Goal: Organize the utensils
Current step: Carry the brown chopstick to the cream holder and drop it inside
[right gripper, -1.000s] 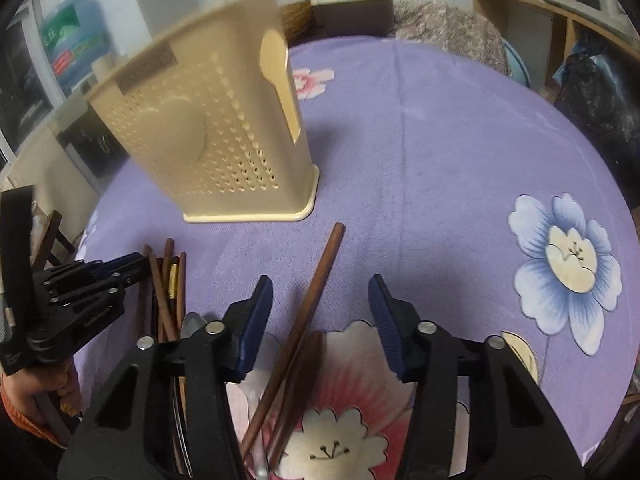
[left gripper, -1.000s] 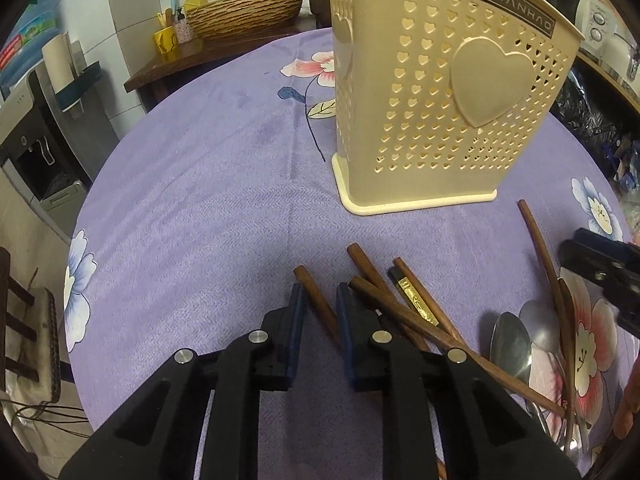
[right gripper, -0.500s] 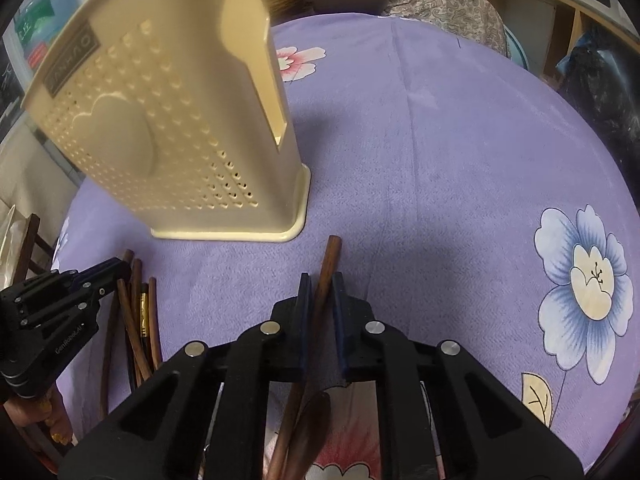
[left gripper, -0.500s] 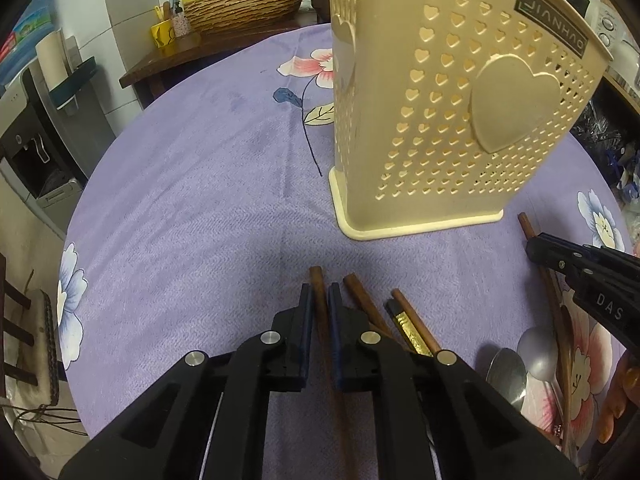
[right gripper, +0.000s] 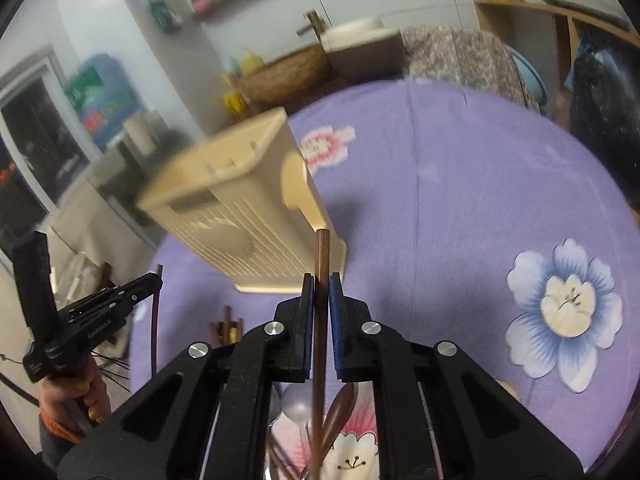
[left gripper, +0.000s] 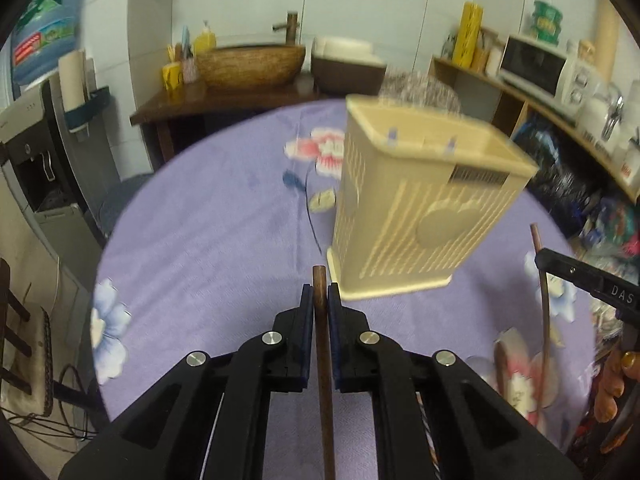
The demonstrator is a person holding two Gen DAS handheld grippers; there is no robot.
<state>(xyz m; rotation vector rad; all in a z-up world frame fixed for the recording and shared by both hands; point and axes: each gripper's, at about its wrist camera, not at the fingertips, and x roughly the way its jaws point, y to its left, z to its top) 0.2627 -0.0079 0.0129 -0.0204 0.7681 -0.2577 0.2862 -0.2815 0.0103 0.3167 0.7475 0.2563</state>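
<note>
The cream holder stands upright on the purple flowered tablecloth, its open top facing up, just ahead of both grippers. Each gripper carries one brown chopstick raised off the cloth, so the step in hand looks like the carry from pickup to the holder.

The left chopstick runs straight between the fingers of the left gripper, its blunt tip poking out a little past them near the holder's base. The jaws are nearly together, clamped on the stick. The right chopstick sits the same way in the right gripper, jaws pinched tight on it, tip in front of the holder's near corner.

More chopsticks and a metal spoon lie on the cloth below the right gripper, not yet sorted.

Next, I judge each stick must be lifted above the holder's rim, tipped end-down over the opening, then released; the rim is narrow, so aim matters.
</note>
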